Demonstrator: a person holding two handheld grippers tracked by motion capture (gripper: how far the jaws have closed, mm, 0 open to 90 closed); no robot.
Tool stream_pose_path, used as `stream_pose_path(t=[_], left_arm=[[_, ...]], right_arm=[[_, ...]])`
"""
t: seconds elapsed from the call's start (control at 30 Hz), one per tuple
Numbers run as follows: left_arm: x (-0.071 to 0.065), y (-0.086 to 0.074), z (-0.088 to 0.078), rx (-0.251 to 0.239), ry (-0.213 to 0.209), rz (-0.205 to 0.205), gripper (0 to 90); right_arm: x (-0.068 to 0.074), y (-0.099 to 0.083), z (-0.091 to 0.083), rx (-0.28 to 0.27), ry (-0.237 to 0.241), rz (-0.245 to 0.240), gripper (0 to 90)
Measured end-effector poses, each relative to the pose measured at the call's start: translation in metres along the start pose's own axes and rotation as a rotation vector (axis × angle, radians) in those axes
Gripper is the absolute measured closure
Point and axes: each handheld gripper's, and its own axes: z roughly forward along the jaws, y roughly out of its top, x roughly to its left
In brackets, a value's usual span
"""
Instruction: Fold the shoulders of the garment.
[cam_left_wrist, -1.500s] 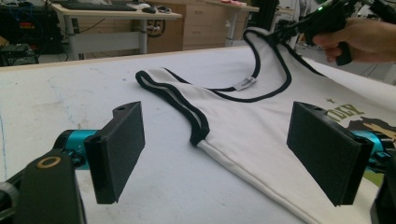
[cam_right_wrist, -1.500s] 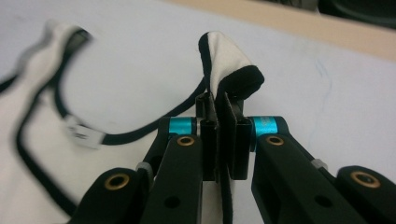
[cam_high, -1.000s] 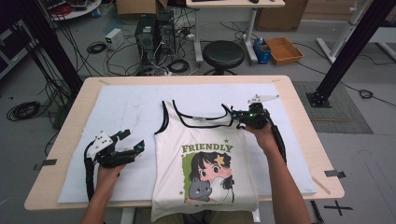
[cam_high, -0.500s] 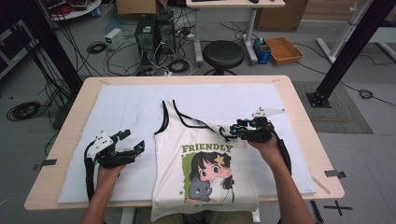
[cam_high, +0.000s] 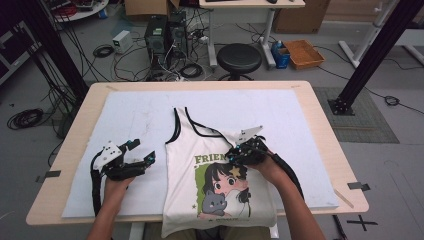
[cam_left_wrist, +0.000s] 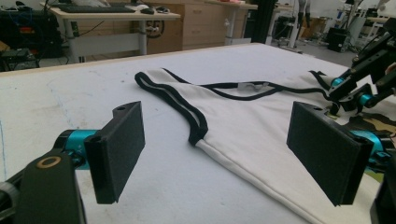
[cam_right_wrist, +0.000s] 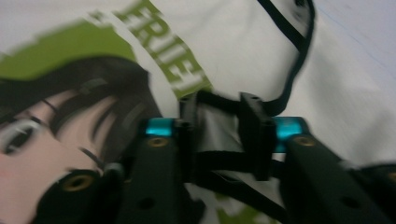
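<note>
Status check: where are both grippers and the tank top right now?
Left gripper open, parked on the white mat beside the shirt. Right gripper just closing, black-trimmed shoulder strap bunched between its jaws, over the tank top print. Nothing in the way.

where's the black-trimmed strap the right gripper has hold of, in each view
High view: the black-trimmed strap of the white tank top lies folded over the print, under the right gripper.
Left gripper view: far right, at the other gripper's jaws.
Right gripper view: centre, bunched between the black jaws.
Shared landmark: the green lettering.
</note>
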Motion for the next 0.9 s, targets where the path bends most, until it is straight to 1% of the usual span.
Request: stream_pose_path(t=[0.03, 0.07, 0.1, 0.13, 0.17, 0.2, 0.27, 0.33, 0.37, 0.4, 0.47, 0.5, 0.53, 0.57, 0.6, 0.63, 0.67, 0.7, 0.73, 0.77, 0.8, 0.83, 0.87, 0.9], left_arm=[[0.0, 0.0, 0.0, 0.0, 0.0, 0.0, 19.1], [0.0, 0.0, 0.0, -0.001, -0.001, -0.001, 19.1], [0.0, 0.0, 0.0, -0.001, -0.001, -0.001, 19.5], [0.001, 0.0, 0.0, -0.001, -0.003, -0.003, 21.1], [0.001, 0.0, 0.0, -0.001, -0.002, -0.008, 21.9], [0.001, 0.0, 0.0, -0.001, -0.001, -0.011, 22.0], [0.001, 0.0, 0.0, -0.002, -0.002, -0.013, 22.3], [0.001, 0.0, 0.0, -0.003, -0.003, -0.006, 22.3], [0.001, 0.0, 0.0, -0.003, -0.003, -0.006, 22.3], [0.001, 0.0, 0.0, -0.001, -0.002, -0.003, 22.3], [0.001, 0.0, 0.0, -0.002, -0.002, -0.005, 22.3], [0.001, 0.0, 0.0, -0.004, 0.0, -0.012, 22.3], [0.001, 0.0, 0.0, -0.004, 0.001, -0.016, 22.3], [0.002, 0.0, -0.001, -0.003, 0.003, -0.017, 22.3], [0.002, 0.0, -0.001, -0.005, 0.005, -0.023, 22.7], [0.002, 0.0, -0.001, -0.005, 0.005, -0.023, 22.9], [0.003, 0.001, 0.0, 0.005, 0.012, -0.035, 23.3], [0.003, 0.001, 0.001, 0.009, 0.015, -0.04, 23.4], [0.004, 0.002, 0.002, 0.013, 0.016, -0.047, 23.4], [0.004, 0.002, 0.002, 0.013, 0.016, -0.047, 23.3], [0.004, 0.005, 0.003, 0.026, 0.016, -0.059, 23.3], [0.005, 0.007, 0.004, 0.026, 0.012, -0.064, 23.3], [0.006, 0.01, 0.004, 0.029, 0.008, -0.065, 23.3], [0.006, 0.01, 0.004, 0.029, 0.008, -0.065, 23.3]], right_arm=[[-0.001, -0.002, -0.001, -0.001, -0.012, -0.004, 84.5], [-0.001, -0.006, -0.005, -0.015, -0.038, -0.012, 86.7], [-0.003, -0.007, -0.009, -0.029, -0.048, 0.001, 87.3], [-0.004, -0.009, -0.014, -0.055, -0.041, 0.022, 87.6], [-0.006, -0.011, -0.019, -0.085, -0.028, 0.033, 87.7], [-0.007, -0.013, -0.026, -0.132, 0.008, 0.055, 87.7], [-0.007, -0.019, -0.038, -0.189, 0.071, 0.069, 87.6], [-0.006, -0.026, -0.047, -0.198, 0.095, 0.064, 87.6], [-0.006, -0.026, -0.047, -0.198, 0.095, 0.064, 87.6], [-0.005, -0.035, -0.054, -0.181, 0.102, 0.047, 87.6], [-0.003, -0.042, -0.054, -0.131, 0.123, 0.025, 87.4], [-0.001, -0.044, -0.053, -0.107, 0.127, 0.016, 86.6], [0.002, -0.047, -0.051, -0.085, 0.128, 0.006, 79.8], [0.003, -0.047, -0.051, -0.081, 0.126, 0.015, 72.2], [0.004, -0.048, -0.051, -0.093, 0.135, 0.033, 68.9], [0.004, -0.048, -0.051, -0.093, 0.135, 0.033, 68.9], [0.007, -0.049, -0.055, -0.153, 0.151, 0.054, 69.0], [0.008, -0.05, -0.055, -0.156, 0.149, 0.056, 69.1], [0.009, -0.05, -0.053, -0.126, 0.135, 0.058, 69.2], [0.009, -0.05, -0.053, -0.126, 0.135, 0.058, 69.2], [0.012, -0.051, -0.044, -0.057, 0.119, 0.05, 69.2], [0.013, -0.052, -0.041, -0.043, 0.116, 0.044, 69.2], [0.013, -0.053, -0.04, -0.045, 0.116, 0.051, 68.4], [0.013, -0.054, -0.04, -0.067, 0.125, 0.054, 66.3]])
